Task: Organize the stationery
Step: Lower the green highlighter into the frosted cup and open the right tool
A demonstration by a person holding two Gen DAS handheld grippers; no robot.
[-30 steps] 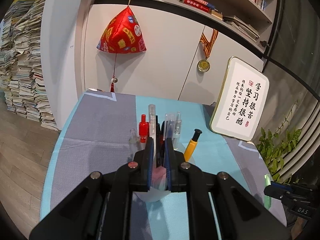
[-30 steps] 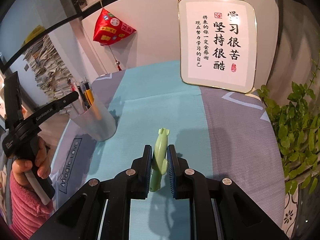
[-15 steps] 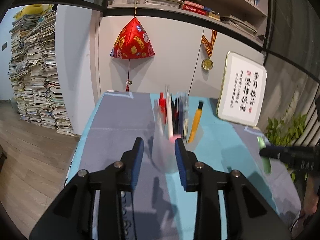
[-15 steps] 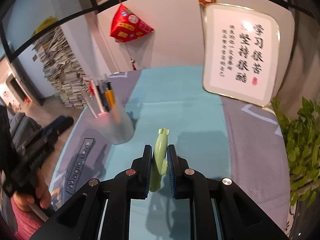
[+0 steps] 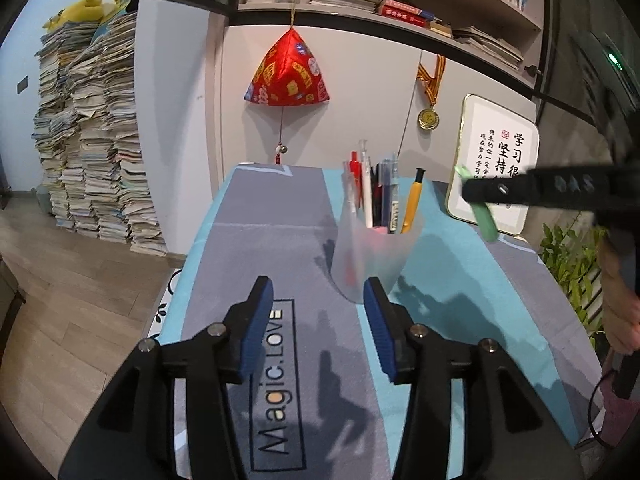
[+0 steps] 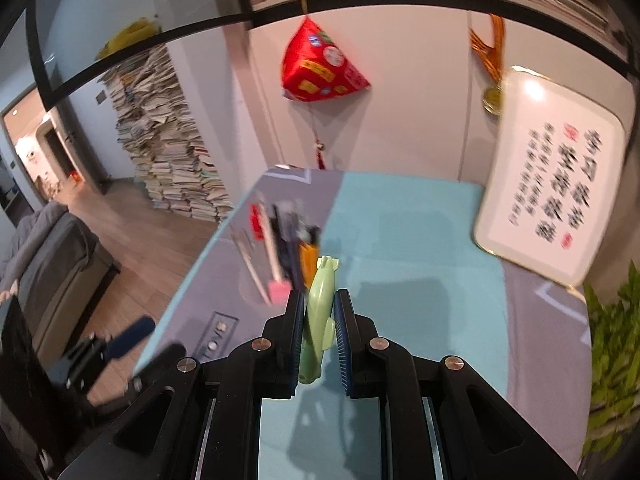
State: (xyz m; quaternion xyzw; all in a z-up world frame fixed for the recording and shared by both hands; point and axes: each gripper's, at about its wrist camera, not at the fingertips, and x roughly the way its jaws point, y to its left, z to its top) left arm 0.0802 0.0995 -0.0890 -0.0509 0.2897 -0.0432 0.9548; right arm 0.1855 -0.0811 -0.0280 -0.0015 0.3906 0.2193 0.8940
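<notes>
A translucent pen cup (image 5: 374, 258) holding several pens stands on the mat, just beyond my left gripper's right fingertip. My left gripper (image 5: 318, 294) has its jaws opening, with nothing between the blue pads. My right gripper (image 6: 320, 308) is shut on a pale green pen (image 6: 320, 294), which points up and forward. In the right wrist view the blurred cup with its pens (image 6: 286, 236) lies just behind the green pen's tip. In the left wrist view the right gripper (image 5: 474, 192) hangs to the right of the cup, a little above its rim, with the green pen (image 5: 484, 222) slanting down from it.
A framed calligraphy board (image 5: 496, 176) leans at the back right of the table. A potted plant (image 5: 572, 256) stands off the right edge. A person's hand (image 5: 620, 308) holds the right gripper's handle. The grey and teal mat (image 5: 276, 240) covers the table; tall book stacks stand left.
My left gripper let go of the cup, opened and drew back toward the near edge. My right gripper carried the green pen up and left, closer to the cup.
</notes>
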